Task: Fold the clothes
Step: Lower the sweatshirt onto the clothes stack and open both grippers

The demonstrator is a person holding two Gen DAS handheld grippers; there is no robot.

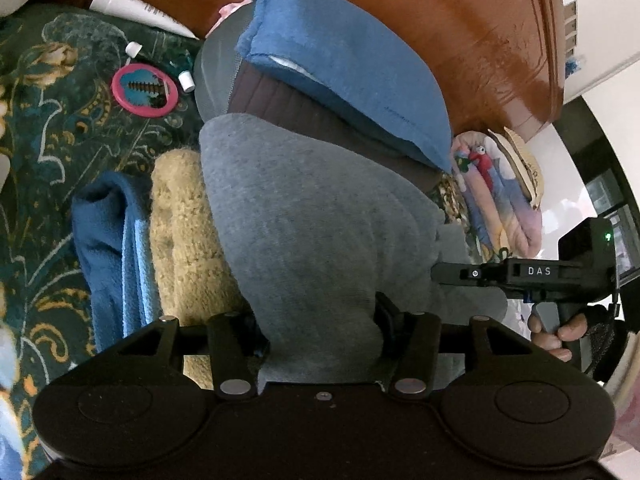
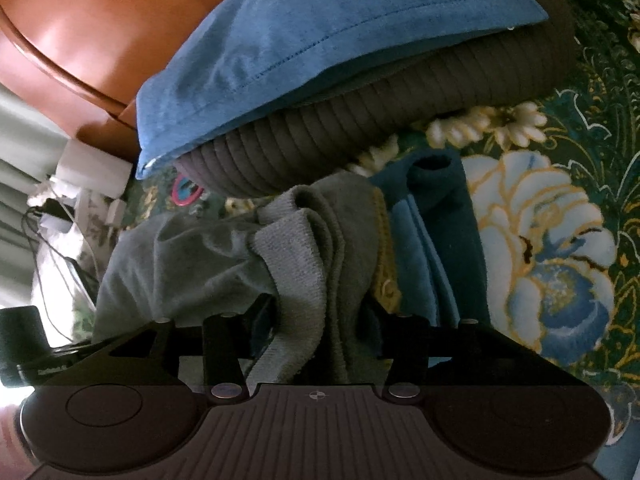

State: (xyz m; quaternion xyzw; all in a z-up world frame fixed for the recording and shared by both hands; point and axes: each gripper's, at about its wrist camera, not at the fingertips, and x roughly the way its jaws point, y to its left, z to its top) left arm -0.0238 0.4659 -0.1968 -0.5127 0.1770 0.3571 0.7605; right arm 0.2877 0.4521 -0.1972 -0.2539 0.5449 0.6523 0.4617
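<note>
- While the grey fleece garment [image 1: 316, 216] hangs between both tools, it lies draped over the bed in front of the blue pillow [image 1: 344, 68], which serves as the landmark below.
- Left gripper [image 1: 320, 332]: fingers closed narrow on a gathered fold of the grey fabric.
- Right gripper [image 2: 316, 320]: fingers likewise pinched on a bunched, ribbed edge of the same garment [image 2: 304, 256]; in the left view its black body [image 1: 532, 276] sits to the right of the cloth, below the pillow.
- Handling judgement: the fabric looks soft, light and limp. It will sag and bunch rather than hold a crease, so grips belong at hems or corners, with tension kept between the two holds.
- Directly under the pillow lies a dark ribbed cushion [image 2: 360, 128]; the garment's far edge reaches it.
- Left of the garment, below the pillow: a tan knitted item [image 1: 184, 232] and a blue fleece item [image 1: 116, 244], both touching or just beside the grey cloth. They may catch in a fold.
- Further left of the pillow, on the green floral bedspread [image 1: 48, 128]: a pink round mirror [image 1: 145, 90] and a white tube [image 1: 136, 8], well apart from the work.
- Behind the pillow stands a brown wooden headboard [image 1: 472, 32].
</note>
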